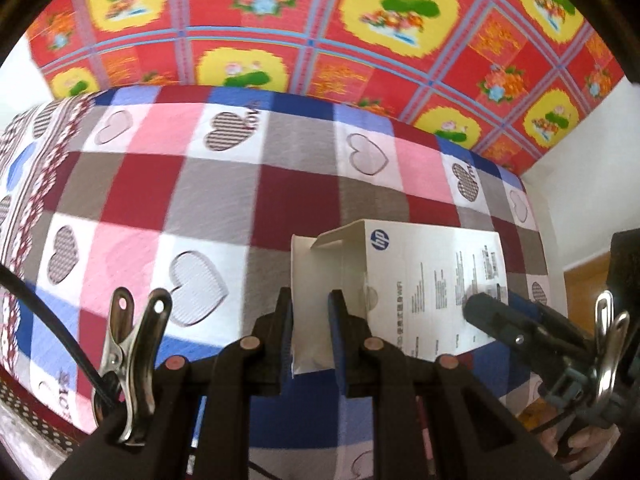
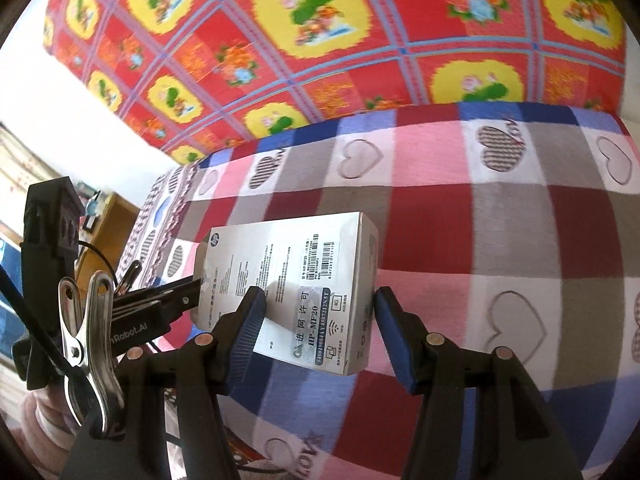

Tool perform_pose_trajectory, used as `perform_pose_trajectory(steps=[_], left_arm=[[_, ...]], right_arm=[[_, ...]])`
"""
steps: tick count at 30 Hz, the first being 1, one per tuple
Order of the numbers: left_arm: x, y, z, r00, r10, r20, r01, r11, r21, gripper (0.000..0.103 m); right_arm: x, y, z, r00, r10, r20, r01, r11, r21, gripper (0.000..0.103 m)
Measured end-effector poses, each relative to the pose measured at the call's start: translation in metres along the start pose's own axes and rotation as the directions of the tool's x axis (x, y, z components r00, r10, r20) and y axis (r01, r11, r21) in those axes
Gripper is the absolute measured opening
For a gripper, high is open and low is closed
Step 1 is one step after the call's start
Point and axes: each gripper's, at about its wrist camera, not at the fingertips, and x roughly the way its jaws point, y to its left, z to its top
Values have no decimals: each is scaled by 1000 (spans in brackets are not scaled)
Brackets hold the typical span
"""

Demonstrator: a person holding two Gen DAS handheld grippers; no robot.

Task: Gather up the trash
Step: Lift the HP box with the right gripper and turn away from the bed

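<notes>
Left wrist view: one white box (image 1: 436,284) with an open end flap, held above a checked bedsheet (image 1: 224,200) printed with hearts. The left gripper (image 1: 310,312) has its two fingers nearly together, pinching the box's open flap between them — a firm, narrow grip. At the right edge the right gripper (image 1: 486,312) shows as one dark finger lying against the printed face of the box. Behind the bed hangs one red-and-yellow flowered cloth (image 1: 320,32).

Right wrist view: the same single box (image 2: 296,288), with its barcode and label side facing the camera, sits between the right gripper's (image 2: 320,316) two blue-padded fingers (image 2: 392,332). The jaws stand wide — the left pad touches the box's face, the right pad stands just beside its end. The left gripper (image 2: 188,294) reaches in from the left, closed on the box's far end.
</notes>
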Motion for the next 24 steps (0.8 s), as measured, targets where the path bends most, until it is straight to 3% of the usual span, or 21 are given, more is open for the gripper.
perform_pose_trajectory(steps=[24], left_arm=[[-106,143,-81,990,84,114,-66,987,-149,16]], right_arm=[[28,174,-55,997,74,-14,-75,984,-161,58]])
